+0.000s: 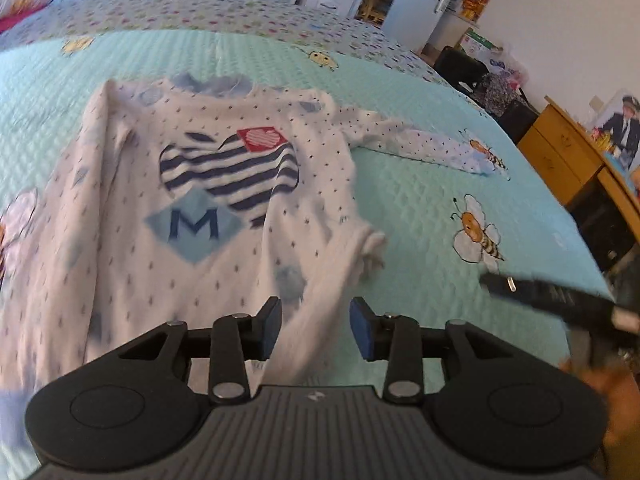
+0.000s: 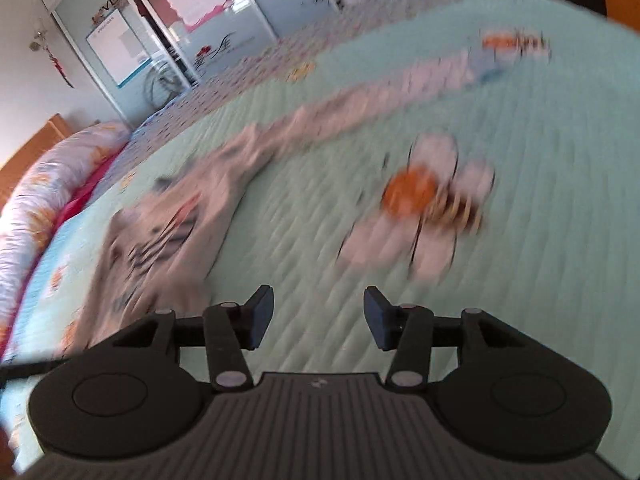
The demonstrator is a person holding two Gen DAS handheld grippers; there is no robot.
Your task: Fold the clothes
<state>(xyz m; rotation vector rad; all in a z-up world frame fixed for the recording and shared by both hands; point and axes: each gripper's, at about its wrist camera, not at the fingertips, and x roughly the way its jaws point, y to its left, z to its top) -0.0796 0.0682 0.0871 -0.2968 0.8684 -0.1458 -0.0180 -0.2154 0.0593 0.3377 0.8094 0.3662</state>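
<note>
On a mint bee-print bedspread (image 1: 420,184) a white dotted top (image 1: 192,200) lies front-up, one sleeve (image 1: 420,144) stretched sideways; left gripper (image 1: 315,330) and right gripper (image 2: 319,318), jaws apart and empty, would best pinch fabric edges squarely.

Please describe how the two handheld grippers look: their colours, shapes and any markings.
The left gripper and the right gripper look alike: a black ribbed body with a small pale logo, two round black discs at the sides, black linkage bars with silver rivets, and dark blue rectangular finger pads.
</note>
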